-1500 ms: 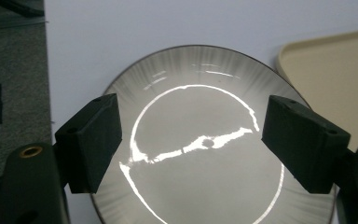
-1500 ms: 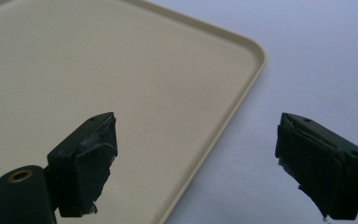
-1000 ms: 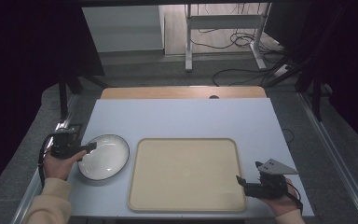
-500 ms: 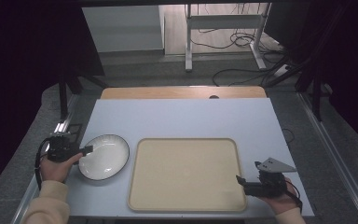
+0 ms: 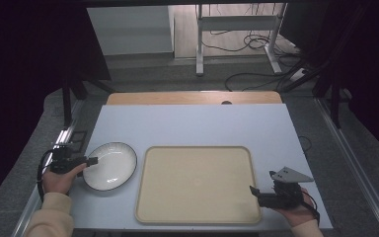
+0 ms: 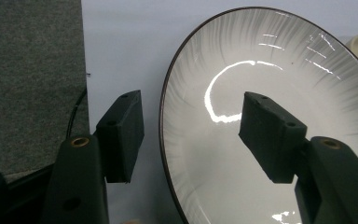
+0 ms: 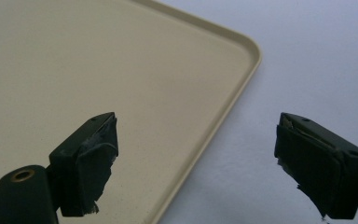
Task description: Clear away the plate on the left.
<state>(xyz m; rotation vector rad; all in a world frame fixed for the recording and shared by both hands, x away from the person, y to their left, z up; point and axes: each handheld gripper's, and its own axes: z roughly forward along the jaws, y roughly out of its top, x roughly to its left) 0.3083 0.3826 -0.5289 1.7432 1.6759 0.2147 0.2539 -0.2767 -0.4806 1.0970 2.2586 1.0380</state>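
A white plate (image 5: 109, 166) with a dark rim lies at the table's left, beside a large empty beige tray (image 5: 195, 182). My left gripper (image 5: 92, 161) is open at the plate's left edge. In the left gripper view the gripper (image 6: 191, 135) straddles the rim of the plate (image 6: 270, 70), with one jaw over the table and the other over the plate's inside. My right gripper (image 5: 252, 190) is open at the tray's near right corner. Its jaws (image 7: 196, 158) stand either side of the right rim of the tray (image 7: 98, 70), holding nothing.
The pale blue table (image 5: 192, 123) has a wooden strip (image 5: 192, 98) along its far edge. Grey carpet (image 6: 28, 70) lies past the table's left edge. Cables and a metal stand (image 5: 237, 29) are on the floor behind.
My left gripper has shifted slightly toward the near side at the plate's left edge. The plate, the tray and my right gripper are where they were.
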